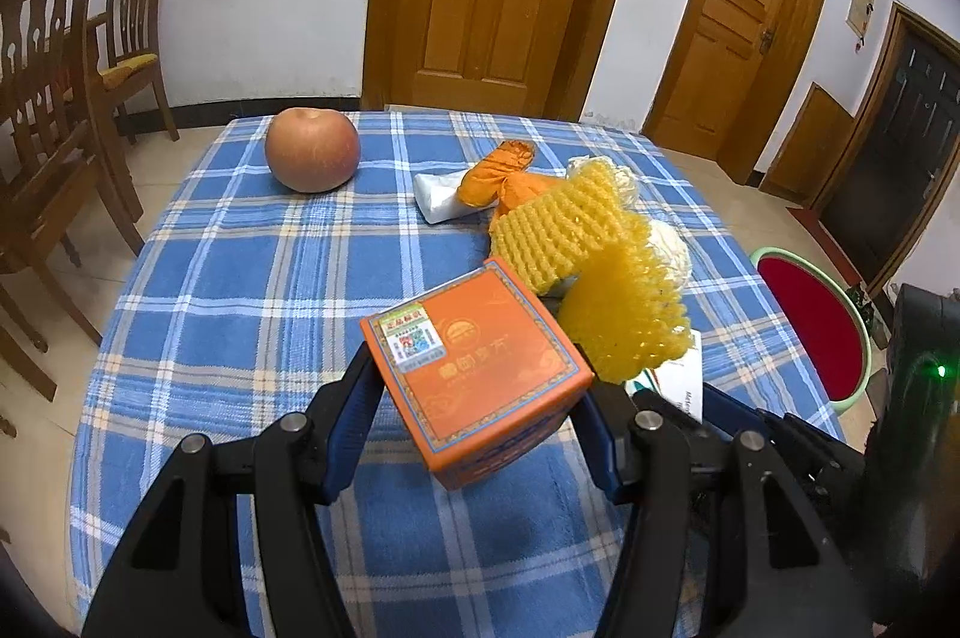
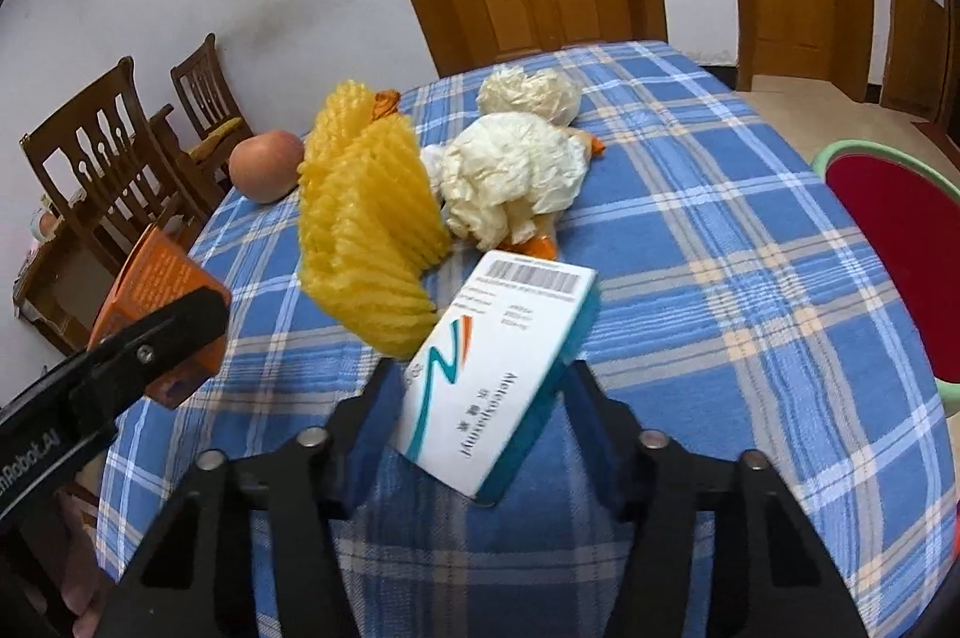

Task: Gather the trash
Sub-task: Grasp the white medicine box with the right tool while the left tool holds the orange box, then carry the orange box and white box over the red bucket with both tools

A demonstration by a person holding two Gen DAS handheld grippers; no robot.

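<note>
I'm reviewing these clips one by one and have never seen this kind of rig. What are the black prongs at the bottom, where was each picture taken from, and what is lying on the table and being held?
There is no robot here: a person holds a two-finger gripper in each hand, and each carries a wide-angle camera looking along its fingers. The black prongs are those fingers.

The left camera's picture shows the left gripper closed on an orange box. The right camera's picture shows the right gripper around a white and teal carton.

On the blue checked tablecloth lie an apple, yellow foam fruit netting, orange peel and crumpled paper wads. A red basin stands beside the table.
</note>
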